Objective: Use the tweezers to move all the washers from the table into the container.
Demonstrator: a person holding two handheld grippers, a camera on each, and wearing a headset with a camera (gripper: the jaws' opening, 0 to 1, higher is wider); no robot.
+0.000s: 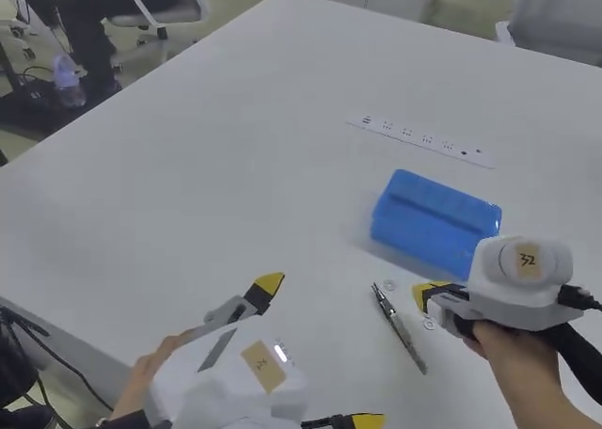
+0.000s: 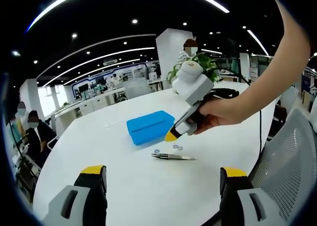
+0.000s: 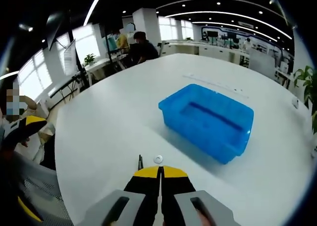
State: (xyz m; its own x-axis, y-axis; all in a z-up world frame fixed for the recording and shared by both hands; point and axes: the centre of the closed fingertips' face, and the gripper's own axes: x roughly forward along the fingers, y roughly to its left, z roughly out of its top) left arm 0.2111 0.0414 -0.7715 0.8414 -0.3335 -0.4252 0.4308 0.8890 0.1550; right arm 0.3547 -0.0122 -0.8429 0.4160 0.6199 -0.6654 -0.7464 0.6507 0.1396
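- Right gripper (image 3: 160, 172): jaws pressed together with nothing between them. It is low over the table (image 1: 188, 166), just short of the tweezers (image 2: 173, 157).
- Left gripper (image 2: 162, 172): jaws wide apart and empty, held back at the near table edge, well clear of the work.
- Tweezers lie flat on the table, not yet picked up. The washers (image 2: 177, 147) lie loose on the table just beside the tweezers, between them and the blue container (image 3: 208, 119).
- Risk 1: the right jaws have to part before they can take the tweezers. Going down closed would push the tweezers and scatter the nearby washers.
- Risk 2: the tweezers are thin and flat on a smooth top. A jaw tip could skid off them or lever one end up.
- Risk 3: one washer (image 3: 158, 159) lies directly ahead of the right jaw tips, so a forward nudge could slide it under the container wall.
- Risk 4: gripping the tweezers too hard would shut their tips, leaving no opening for a washer.
- Container: an open rectangular bin, upright. Its floor looks bare in the right gripper view, with no washers in it so far as I can tell.
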